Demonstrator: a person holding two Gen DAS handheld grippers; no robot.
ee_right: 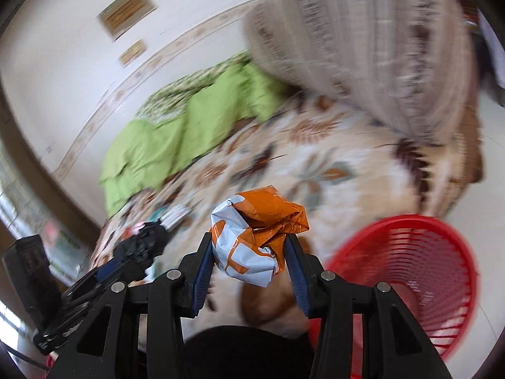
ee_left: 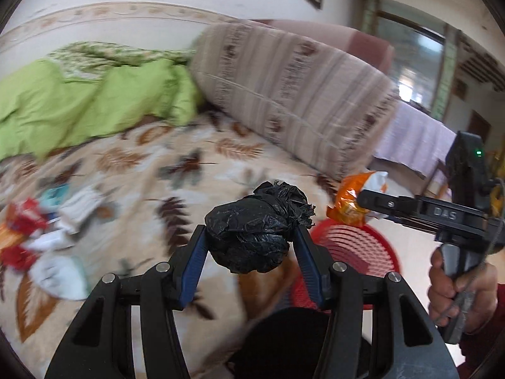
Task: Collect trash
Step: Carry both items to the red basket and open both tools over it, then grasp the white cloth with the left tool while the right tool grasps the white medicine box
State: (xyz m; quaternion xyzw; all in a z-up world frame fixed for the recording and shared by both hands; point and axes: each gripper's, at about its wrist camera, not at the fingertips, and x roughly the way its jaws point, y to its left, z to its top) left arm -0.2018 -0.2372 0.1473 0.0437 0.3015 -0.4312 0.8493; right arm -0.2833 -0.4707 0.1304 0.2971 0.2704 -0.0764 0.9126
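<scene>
My left gripper (ee_left: 251, 232) is shut on a knotted black plastic bag bundle (ee_left: 252, 233), held above the leaf-patterned bedspread (ee_left: 164, 170). My right gripper (ee_right: 247, 243) is shut on a crumpled orange-and-white snack wrapper (ee_right: 255, 237). In the left wrist view that wrapper (ee_left: 353, 199) shows at the right gripper's (ee_left: 363, 200) tips, over the red slatted basket (ee_left: 356, 252). The right wrist view has the red basket (ee_right: 410, 271) low on the right and the left gripper (ee_right: 148, 237) with its black bag at lower left. A pile of wrappers and papers (ee_left: 41, 230) lies on the bed.
A green quilt (ee_left: 94, 101) is bunched along the wall. A large striped bolster (ee_left: 293, 94) lies at the bed's end. A person's hand (ee_left: 460, 290) in a dark red sleeve holds the right gripper. A table with a pale purple cloth (ee_left: 416, 139) stands beyond.
</scene>
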